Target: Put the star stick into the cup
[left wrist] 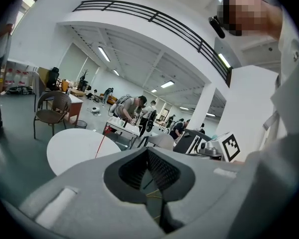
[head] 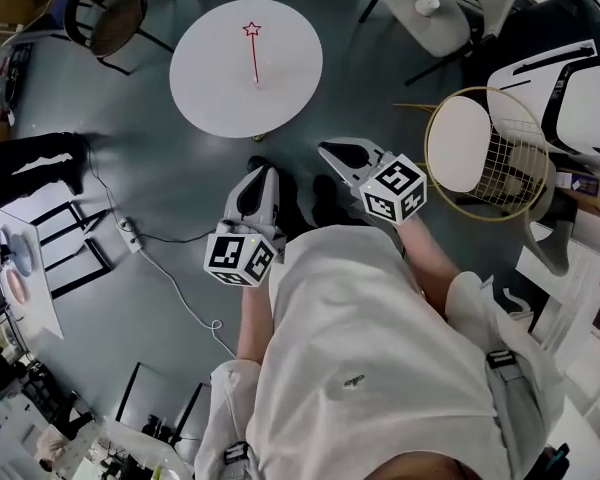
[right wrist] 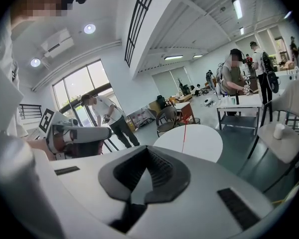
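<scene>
While held out low over the grey floor [head: 180, 168], pressed shut tip to tip with nothing inside: the left gripper [head: 264, 172]. Farther off, flat on the round white table [head: 210, 78] and well apart from both grippers: the red star stick [head: 254, 56], star end at the far side. To the right, also closed on nothing, the right gripper [head: 332, 151]; past it, on a grey chair seat [head: 445, 28], a small white thing, maybe the cup [head: 426, 3].
</scene>
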A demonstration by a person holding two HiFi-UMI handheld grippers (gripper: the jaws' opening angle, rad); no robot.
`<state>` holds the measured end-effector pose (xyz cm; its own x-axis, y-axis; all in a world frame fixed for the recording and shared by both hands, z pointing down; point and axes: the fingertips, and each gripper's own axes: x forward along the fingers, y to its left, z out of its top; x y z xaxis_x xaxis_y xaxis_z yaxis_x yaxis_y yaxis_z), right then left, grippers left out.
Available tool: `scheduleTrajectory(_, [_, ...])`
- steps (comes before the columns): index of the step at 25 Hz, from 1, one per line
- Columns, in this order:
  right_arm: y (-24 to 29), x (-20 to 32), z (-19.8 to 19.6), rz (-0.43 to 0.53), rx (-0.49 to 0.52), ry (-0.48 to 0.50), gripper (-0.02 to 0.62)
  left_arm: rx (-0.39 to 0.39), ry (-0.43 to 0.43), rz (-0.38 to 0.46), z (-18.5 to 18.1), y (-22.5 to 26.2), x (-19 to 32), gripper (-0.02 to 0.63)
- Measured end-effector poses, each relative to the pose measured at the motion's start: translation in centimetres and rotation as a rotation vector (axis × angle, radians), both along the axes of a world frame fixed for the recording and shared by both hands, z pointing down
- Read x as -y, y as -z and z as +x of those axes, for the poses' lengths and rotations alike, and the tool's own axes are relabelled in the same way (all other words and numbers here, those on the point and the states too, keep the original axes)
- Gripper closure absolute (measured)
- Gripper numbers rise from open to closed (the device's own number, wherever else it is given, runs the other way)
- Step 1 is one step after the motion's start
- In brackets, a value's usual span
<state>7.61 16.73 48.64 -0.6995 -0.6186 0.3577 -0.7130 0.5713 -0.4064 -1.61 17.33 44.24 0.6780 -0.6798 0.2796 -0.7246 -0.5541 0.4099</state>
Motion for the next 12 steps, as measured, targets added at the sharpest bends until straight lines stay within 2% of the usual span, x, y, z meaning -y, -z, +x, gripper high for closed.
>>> scheduleTrajectory(6, [2.2, -0.5, -0.2, 0.046, 0.017, -0.012, 0.586, 0.007, -0.011, 0.069, 0.2, 1.8, -0.1, 0.595])
scheduleTrajectory(12, [4.8, -0.2, -0.6, 0.103, 0.021, -0.034, 0.588, 0.021, -0.026, 0.083, -0.8, 2.4, -0.4, 0.595])
